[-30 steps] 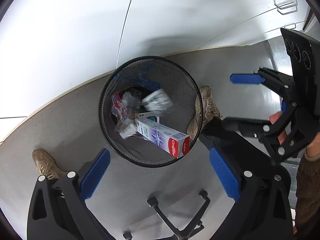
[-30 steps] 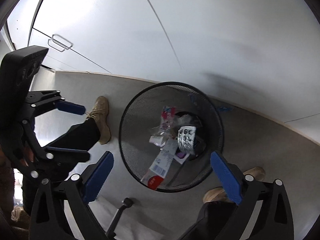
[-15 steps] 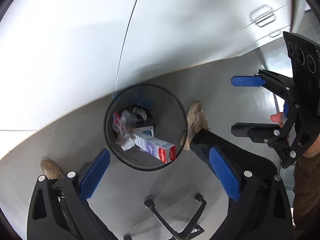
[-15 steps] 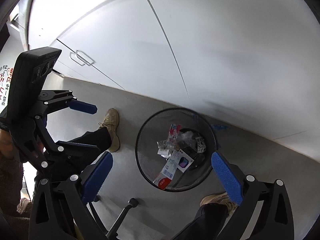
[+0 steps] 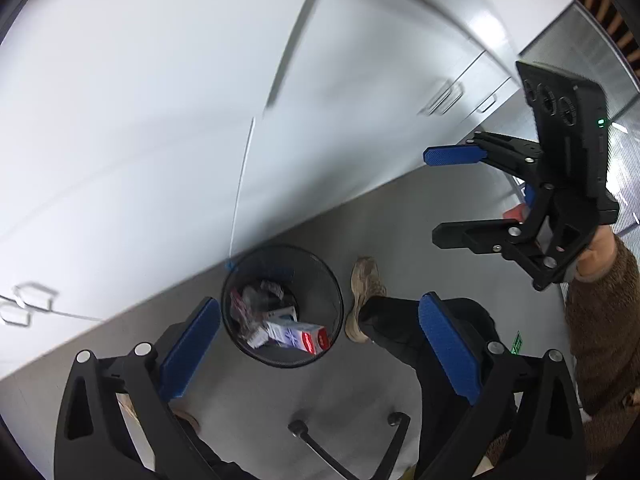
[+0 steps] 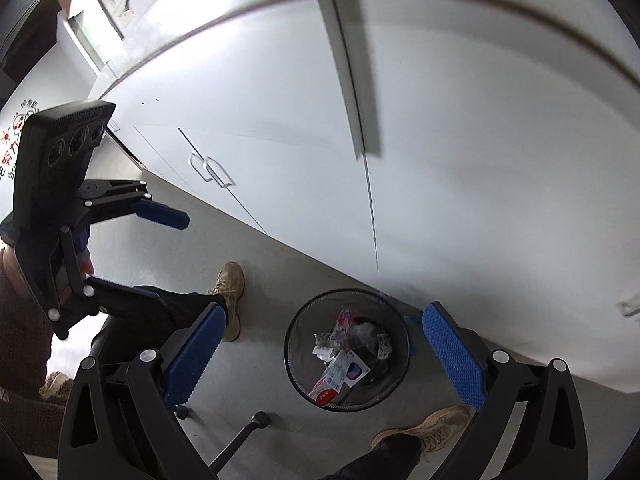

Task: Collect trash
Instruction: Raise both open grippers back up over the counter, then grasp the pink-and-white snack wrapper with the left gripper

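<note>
Trash sits in the black mesh bin (image 5: 282, 306) on the grey floor, right against the foot of the white cabinets (image 5: 160, 120). Inside lies a toothpaste box (image 5: 298, 334) with a red end, tilted across a heap of crumpled wrappers (image 6: 340, 334); it leans as a long box would once dropped in, too long to lie flat.

Both tools are held high above the bin, looking down at it. The left gripper (image 5: 316, 354) has its blue pads wide apart with nothing between them, and the right gripper (image 5: 454, 196), off to the side of the bin, is spread just as empty. One tan shoe (image 5: 364, 296) is planted just beside the bin, the other shoe (image 6: 430, 426) on the opposite side, so the person straddles it. A chair base (image 5: 344, 440) stands nearer the person than the bin.

I'd judge this drop finished, hands free for the next piece.
</note>
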Motion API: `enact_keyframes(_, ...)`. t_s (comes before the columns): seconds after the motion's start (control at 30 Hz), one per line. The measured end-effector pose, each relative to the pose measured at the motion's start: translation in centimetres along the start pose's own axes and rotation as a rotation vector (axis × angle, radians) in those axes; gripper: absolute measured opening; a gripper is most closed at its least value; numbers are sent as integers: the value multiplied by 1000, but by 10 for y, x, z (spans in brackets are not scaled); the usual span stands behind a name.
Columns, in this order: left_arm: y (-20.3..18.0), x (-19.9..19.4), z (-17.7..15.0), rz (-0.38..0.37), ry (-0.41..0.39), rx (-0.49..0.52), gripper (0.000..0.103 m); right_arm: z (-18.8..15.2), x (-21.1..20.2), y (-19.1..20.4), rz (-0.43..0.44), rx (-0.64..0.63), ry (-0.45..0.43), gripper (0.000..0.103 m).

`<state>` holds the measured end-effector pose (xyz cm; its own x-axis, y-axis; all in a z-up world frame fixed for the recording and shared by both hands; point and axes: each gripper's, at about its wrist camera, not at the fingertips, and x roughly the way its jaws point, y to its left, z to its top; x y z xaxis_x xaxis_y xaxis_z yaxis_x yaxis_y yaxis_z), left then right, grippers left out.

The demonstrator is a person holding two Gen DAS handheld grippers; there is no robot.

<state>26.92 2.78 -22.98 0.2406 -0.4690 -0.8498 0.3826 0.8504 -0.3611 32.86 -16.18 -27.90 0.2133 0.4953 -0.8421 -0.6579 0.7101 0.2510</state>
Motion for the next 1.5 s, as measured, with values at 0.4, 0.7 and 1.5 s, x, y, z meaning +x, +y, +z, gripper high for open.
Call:
enact_keyframes(0.4,-19,-128,21,83,-234,111,99,50,-92,41,26,-171,-131,100)
enact_keyframes(0.7,-17,-195,59,197,-427,173,99,112,-146,36,-39,-246,-240,100)
enact_keyframes(1.5,140,-192,179,553,-382,22,94,349,-10,-18,-221,-66,-100,100)
